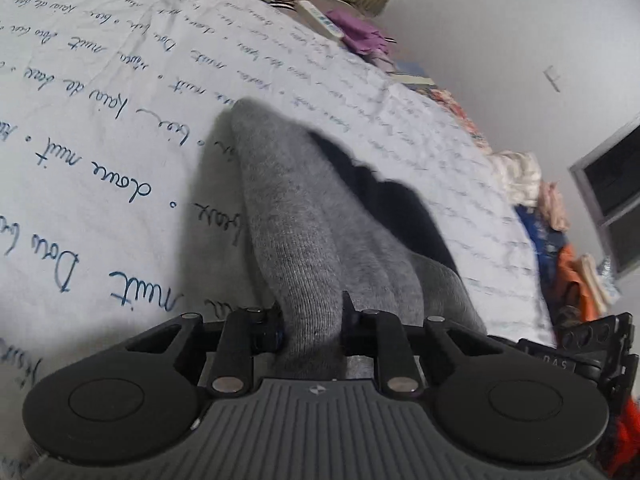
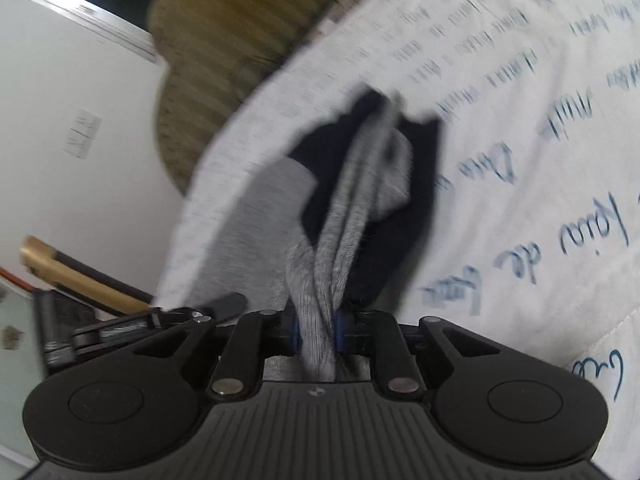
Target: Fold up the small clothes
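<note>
A small grey knit garment (image 1: 304,216) with a dark navy part (image 1: 384,200) lies bunched on a white bedsheet (image 1: 100,128) printed with blue handwriting. My left gripper (image 1: 312,320) is shut on a grey fold of it, the cloth running up between the pads. In the right wrist view the same grey garment (image 2: 344,232) hangs twisted in front of its navy part (image 2: 416,200), and my right gripper (image 2: 316,332) is shut on a narrow rope of the grey cloth. The picture there is blurred.
Along the bed's far edge lie a white power strip (image 1: 320,20), a purple cloth (image 1: 364,32) and piles of coloured clothes (image 1: 532,192). A white wall (image 1: 520,40) stands behind. A brown woven headboard (image 2: 224,40) and a wooden stick (image 2: 80,276) show in the right wrist view.
</note>
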Motion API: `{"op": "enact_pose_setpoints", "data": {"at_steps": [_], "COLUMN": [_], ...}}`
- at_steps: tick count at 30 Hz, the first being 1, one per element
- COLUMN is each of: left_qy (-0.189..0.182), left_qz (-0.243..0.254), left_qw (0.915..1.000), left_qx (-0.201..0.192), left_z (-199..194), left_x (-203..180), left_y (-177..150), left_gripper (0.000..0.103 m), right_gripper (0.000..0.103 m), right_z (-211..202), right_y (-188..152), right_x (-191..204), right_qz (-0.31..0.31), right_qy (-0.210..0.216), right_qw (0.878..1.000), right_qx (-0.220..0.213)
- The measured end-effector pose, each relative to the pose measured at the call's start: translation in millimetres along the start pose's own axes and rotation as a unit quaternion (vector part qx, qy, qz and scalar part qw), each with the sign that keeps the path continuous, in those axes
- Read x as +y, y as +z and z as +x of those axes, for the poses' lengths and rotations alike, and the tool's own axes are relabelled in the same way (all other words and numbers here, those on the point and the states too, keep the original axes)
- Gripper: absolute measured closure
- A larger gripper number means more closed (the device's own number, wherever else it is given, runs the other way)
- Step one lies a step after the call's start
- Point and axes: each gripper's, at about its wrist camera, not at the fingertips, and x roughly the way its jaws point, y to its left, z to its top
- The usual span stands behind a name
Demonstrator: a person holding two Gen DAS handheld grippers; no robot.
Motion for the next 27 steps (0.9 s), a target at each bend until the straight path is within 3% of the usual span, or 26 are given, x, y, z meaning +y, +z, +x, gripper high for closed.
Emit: {"op": "enact_pose_setpoints", "data": {"at_steps": [4,6,8,9,10,12,13,15,17,19,20,21,24,27], "left_qy": [-0.024,-0.007,0.03,0.039,0.038,0.054,0.077,0.128,0.167,0.192,0.2,0.213,0.23,0.235], "left_qz": [0.012,0.024,0.042,0.039,0.034,0.044,0.062,0.126,0.176,0.213,0.221,0.217,0.206,0.186], "left_qw": [0.9995,0.9993,0.998,0.9978,0.9984,0.9972,0.9927,0.9729,0.9505,0.9329,0.9298,0.9304,0.9373,0.9431], "left_qx": [0.018,0.027,0.038,0.038,0.023,-0.029,-0.07,-0.146,-0.194,-0.219,-0.216,-0.205,-0.161,-0.144], "left_z": [-23,-17,-4,-2,-9,-37,-52,-66,-56,-29,-10,10,50,57], "left_x": [-3,2,10,17,23,22,15,-13,-45,-65,-70,-70,-64,-39], "left_y": [-17,-35,-55,-64,-70,-78,-80,-83,-77,-69,-60,-51,-39,-45], "left_gripper": [0.081,0.078,0.07,0.058,0.054,0.057,0.055,0.047,0.039,0.028,0.028,0.03,0.033,0.028], "right_gripper": [0.088,0.085,0.08,0.075,0.075,0.075,0.075,0.075,0.072,0.065,0.059,0.055,0.055,0.055], "right_z": [-29,-38,-32,-28,-26,-44,-58,-80,-76,-51,-26,-9,38,61], "right_y": [-4,-16,-33,-43,-52,-64,-65,-62,-47,-31,-20,-11,14,15], "right_x": [25,24,12,4,-4,-10,-6,11,39,66,80,85,80,67], "right_qz": [-0.035,-0.049,-0.031,-0.02,-0.01,-0.001,-0.009,-0.049,-0.1,-0.146,-0.164,-0.175,-0.156,-0.15], "right_qy": [0.004,-0.007,-0.031,-0.052,-0.072,-0.069,-0.065,-0.072,-0.119,-0.176,-0.189,-0.193,-0.226,-0.247], "right_qw": [0.999,0.998,0.997,0.996,0.994,0.996,0.997,0.995,0.983,0.966,0.961,0.96,0.958,0.956], "right_qx": [0.021,0.039,0.062,0.075,0.085,0.06,0.03,-0.045,-0.1,-0.117,-0.114,-0.104,-0.079,-0.054]}}
